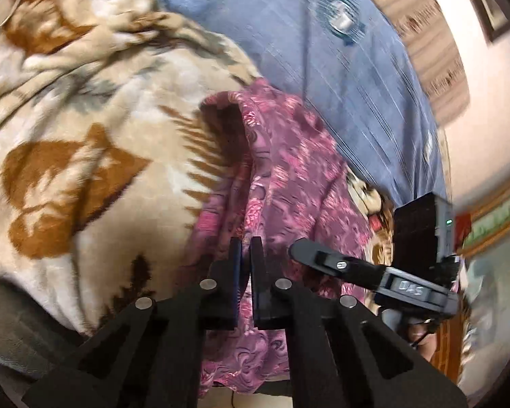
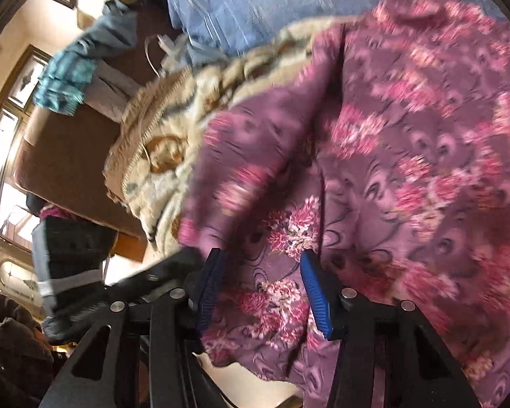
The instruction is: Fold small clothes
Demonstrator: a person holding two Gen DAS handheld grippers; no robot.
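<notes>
— Fingers of our left gripper (image 1: 245, 255) clench the purple floral cotton garment (image 1: 289, 176) over the beige patterned fleece blanket (image 1: 85, 119).
— Our right gripper (image 2: 260, 272) gapes wide — cloth between.

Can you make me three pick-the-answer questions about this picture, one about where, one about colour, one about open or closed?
1. What does the flowery cloth lie on?
A. beige and brown blanket
B. wooden floor
C. glass table

2. What colour are the right tool's finger pads?
A. yellow
B. blue
C. white

3. How is the left tool?
A. wide open
B. missing
C. shut on the cloth

Answers: A, the beige and brown blanket lies under the cloth; B, the pads show blue on the right tool; C, its fingers pinch the fabric.
</notes>
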